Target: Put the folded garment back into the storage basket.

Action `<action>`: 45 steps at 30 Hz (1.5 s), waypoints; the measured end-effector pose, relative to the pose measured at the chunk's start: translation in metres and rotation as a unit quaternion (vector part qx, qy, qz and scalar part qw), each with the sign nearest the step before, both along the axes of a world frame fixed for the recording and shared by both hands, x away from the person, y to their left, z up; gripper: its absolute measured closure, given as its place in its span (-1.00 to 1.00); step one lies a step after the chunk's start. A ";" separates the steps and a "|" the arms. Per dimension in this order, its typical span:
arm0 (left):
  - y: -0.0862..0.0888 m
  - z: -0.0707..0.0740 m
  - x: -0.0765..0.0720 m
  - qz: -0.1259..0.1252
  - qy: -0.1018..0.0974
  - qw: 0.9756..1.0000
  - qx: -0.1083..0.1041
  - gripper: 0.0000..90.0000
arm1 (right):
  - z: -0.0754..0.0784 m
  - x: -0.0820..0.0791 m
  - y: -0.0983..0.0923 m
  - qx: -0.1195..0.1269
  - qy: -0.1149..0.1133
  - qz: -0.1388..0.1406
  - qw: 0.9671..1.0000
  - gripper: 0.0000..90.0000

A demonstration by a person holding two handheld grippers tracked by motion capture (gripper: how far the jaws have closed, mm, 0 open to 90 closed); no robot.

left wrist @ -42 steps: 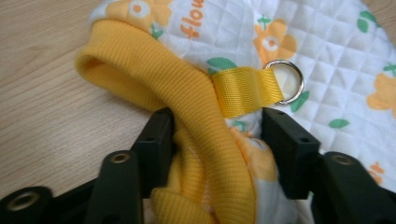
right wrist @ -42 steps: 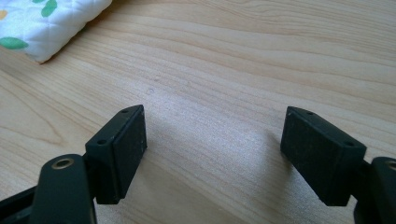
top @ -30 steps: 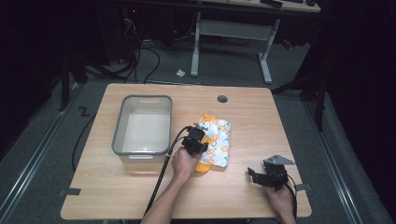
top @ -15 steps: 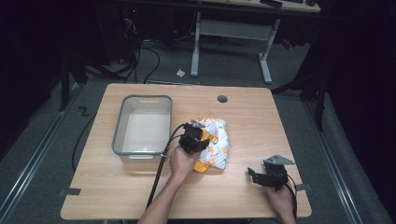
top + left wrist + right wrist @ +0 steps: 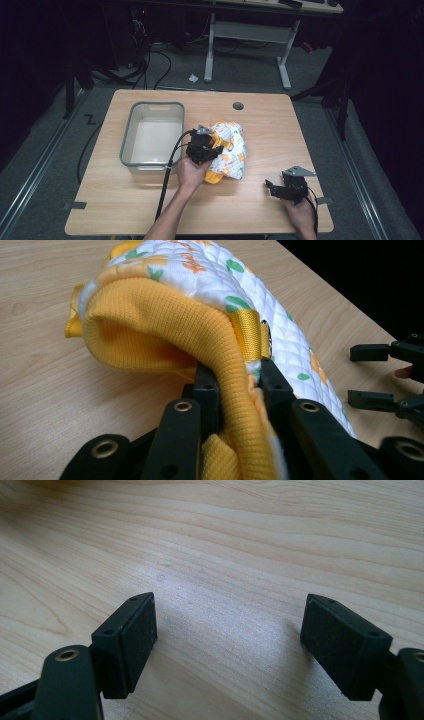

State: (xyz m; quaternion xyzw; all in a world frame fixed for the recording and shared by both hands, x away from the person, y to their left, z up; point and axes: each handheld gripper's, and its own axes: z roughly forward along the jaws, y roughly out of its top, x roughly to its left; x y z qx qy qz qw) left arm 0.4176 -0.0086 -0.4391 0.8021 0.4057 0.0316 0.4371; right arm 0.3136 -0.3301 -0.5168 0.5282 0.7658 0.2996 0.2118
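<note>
Beside the grey bin, left gripper pinches the yellow quilted cloth's edge, not yet binned; right gripper waits wide open, empty.

Bare tabletop between bin and front edge.

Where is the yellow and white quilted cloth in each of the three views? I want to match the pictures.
High view: the quilted cloth lies mid-table, right of the grey bin, with the left gripper at its left edge.
Left gripper view: upper centre, its yellow edge pinched between the jaws.
Right gripper view: not in it; bare table between open jaws.
Shared landmark: the light wooden tabletop.
</note>
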 end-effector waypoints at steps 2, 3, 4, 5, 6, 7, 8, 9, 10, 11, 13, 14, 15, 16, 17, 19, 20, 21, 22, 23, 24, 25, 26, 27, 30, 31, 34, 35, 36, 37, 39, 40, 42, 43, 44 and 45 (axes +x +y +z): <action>0.003 0.003 -0.002 -0.001 -0.001 1.000 0.000 0.66 | 0.000 0.000 0.000 0.001 0.000 -0.001 1.000 -0.49; 0.005 0.004 -0.002 -0.001 -0.003 1.000 -0.001 0.66 | 0.000 0.000 0.000 0.001 -0.001 -0.002 1.000 -0.49; 0.007 0.006 -0.003 0.001 -0.005 1.000 -0.003 0.66 | 0.000 0.000 0.000 0.000 -0.001 -0.002 1.000 -0.49; 0.010 0.008 -0.004 0.001 -0.006 1.000 -0.006 0.66 | 0.000 0.000 0.000 0.000 -0.001 -0.002 1.000 -0.49; 0.011 0.009 -0.004 0.001 -0.007 1.000 -0.008 0.66 | 0.000 0.000 0.000 0.000 -0.001 -0.002 1.000 -0.49; 0.011 0.009 -0.004 0.001 -0.007 1.000 -0.008 0.66 | 0.000 0.000 0.000 0.000 -0.001 -0.002 1.000 -0.49; 0.015 0.012 -0.005 0.002 -0.012 1.000 -0.012 0.66 | 0.000 0.000 0.000 0.000 -0.001 -0.002 1.000 -0.49; 0.017 0.013 -0.006 0.002 -0.015 1.000 -0.012 0.66 | 0.000 0.000 0.000 0.000 -0.001 -0.002 1.000 -0.49; 0.017 0.013 -0.006 0.002 -0.015 1.000 -0.012 0.66 | 0.000 0.000 0.000 0.000 -0.001 -0.002 1.000 -0.49; 0.019 0.015 -0.007 0.006 -0.018 1.000 -0.015 0.66 | 0.000 0.000 0.000 0.000 -0.001 0.000 1.000 -0.49; 0.026 0.019 -0.009 0.011 -0.017 1.000 -0.023 0.66 | 0.000 0.000 0.000 0.000 -0.001 0.000 1.000 -0.49; 0.026 0.019 -0.009 0.011 -0.017 1.000 -0.023 0.66 | 0.000 0.000 0.000 0.000 -0.001 0.000 1.000 -0.49; 0.029 0.021 -0.009 0.011 -0.017 1.000 -0.023 0.66 | 0.000 0.000 0.000 0.000 -0.001 0.001 1.000 -0.49; 0.032 0.025 -0.010 0.012 -0.022 0.999 -0.022 0.66 | 0.000 0.000 0.000 0.000 0.000 0.001 1.000 -0.49; 0.034 0.028 -0.010 0.012 -0.026 0.999 -0.020 0.66 | 0.000 0.000 0.000 0.000 0.000 0.002 1.000 -0.49; 0.036 0.031 -0.010 0.012 -0.030 0.999 -0.019 0.66 | 0.000 0.000 0.000 0.000 -0.001 0.002 1.000 -0.49; 0.040 0.036 -0.011 0.016 -0.033 0.999 -0.023 0.66 | 0.000 0.000 0.000 0.000 0.000 0.001 1.000 -0.50; 0.043 0.038 -0.011 0.017 -0.035 0.999 -0.024 0.66 | 0.000 0.000 0.000 0.000 0.000 0.001 1.000 -0.50; 0.045 0.040 -0.011 0.020 -0.037 0.999 -0.025 0.66 | 0.000 0.000 0.000 0.000 0.000 0.001 1.000 -0.50; 0.045 0.040 -0.011 0.020 -0.037 0.999 -0.025 0.66 | 0.000 0.000 0.000 0.000 0.000 0.001 1.000 -0.50; 0.051 0.043 -0.012 0.024 -0.040 0.999 -0.025 0.66 | 0.000 0.000 0.000 0.000 0.000 0.001 1.000 -0.50; 0.053 0.044 -0.012 0.025 -0.041 0.999 -0.025 0.66 | 0.000 0.000 0.000 0.000 0.000 0.001 1.000 -0.50; 0.053 0.044 -0.012 0.025 -0.041 0.999 -0.025 0.66 | 0.000 0.000 0.000 0.000 0.000 0.001 1.000 -0.50; 0.056 0.045 -0.012 0.028 -0.042 0.998 -0.025 0.66 | 0.000 0.000 0.000 0.000 0.000 0.001 1.000 -0.50; 0.066 0.047 -0.013 0.036 -0.044 0.998 -0.030 0.66 | 0.000 0.000 0.000 0.000 -0.001 0.002 1.000 -0.50; 0.066 0.047 -0.013 0.036 -0.044 0.998 -0.030 0.66 | 0.000 0.000 0.000 0.000 -0.001 0.002 1.000 -0.50; 0.071 0.050 -0.014 0.041 -0.047 0.998 -0.032 0.66 | 0.000 0.000 0.000 0.000 0.000 0.001 1.000 -0.50; 0.075 0.052 -0.014 0.043 -0.050 0.997 -0.033 0.66 | 0.000 0.000 0.000 0.000 0.000 0.001 1.000 -0.49; 0.076 0.052 -0.014 0.043 -0.051 0.997 -0.034 0.66 | 0.000 0.000 0.000 0.000 0.000 0.001 1.000 -0.50; 0.076 0.052 -0.014 0.043 -0.051 0.997 -0.034 0.66 | 0.000 0.000 0.000 0.000 0.000 0.001 1.000 -0.50; 0.082 0.054 -0.014 0.049 -0.053 0.997 -0.037 0.66 | 0.000 0.000 0.000 0.000 0.000 0.001 1.000 -0.50; 0.084 0.055 -0.014 0.050 -0.053 0.997 -0.037 0.66 | 0.000 0.000 0.000 0.000 0.000 0.001 1.000 -0.50; 0.085 0.056 -0.014 0.053 -0.053 0.997 -0.036 0.66 | 0.000 0.000 0.000 0.000 0.000 0.001 1.000 -0.50; 0.086 0.056 -0.014 0.054 -0.053 0.996 -0.035 0.66 | 0.000 0.000 0.000 0.000 0.000 0.001 1.000 -0.50; 0.088 0.057 -0.014 0.056 -0.054 0.996 -0.034 0.66 | 0.000 0.000 0.000 0.000 -0.001 0.002 1.000 -0.50; 0.091 0.057 -0.014 0.057 -0.055 0.996 -0.034 0.66 | 0.000 0.000 0.000 0.000 0.000 0.001 1.000 -0.50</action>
